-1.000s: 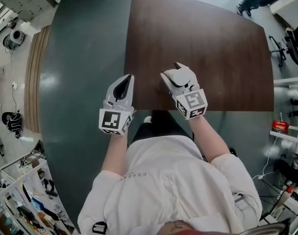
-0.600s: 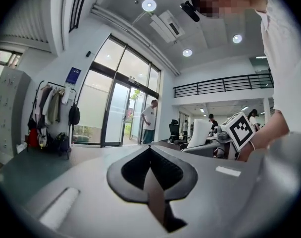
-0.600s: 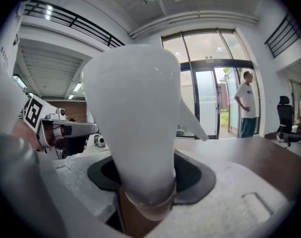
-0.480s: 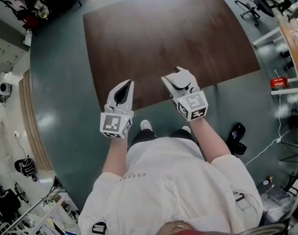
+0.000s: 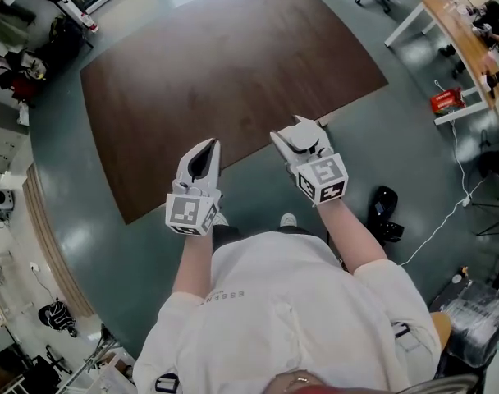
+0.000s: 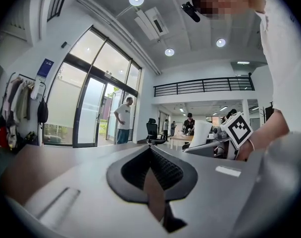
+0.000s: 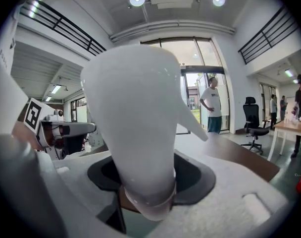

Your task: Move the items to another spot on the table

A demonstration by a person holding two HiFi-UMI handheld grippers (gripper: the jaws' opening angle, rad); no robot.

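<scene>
**Carrying a white jug at the worktop's near edge**

Clamping the right gripper [image 5: 299, 132] on a white jug [image 7: 135, 118] (glossy, with a thin spout pointing toward the right of the right gripper view), gripping it near its lower end with the jaws standing wide around it. Holding the left gripper [image 5: 206, 148] alongside, jaws together and nothing between them. Hovering both at lower centre of the head view, tips reaching just to the near edge of the dark brown worktop [image 5: 225, 72], which is filling the upper middle of that frame. Judging from this, standing about midway through the move: holding the jug up off any surface, not yet setting it down. Leaving, apparently, the reaching out over the worktop, the lowering onto a fresh spot and the letting go. Seeing no other items on the stretch of worktop in view.
</scene>
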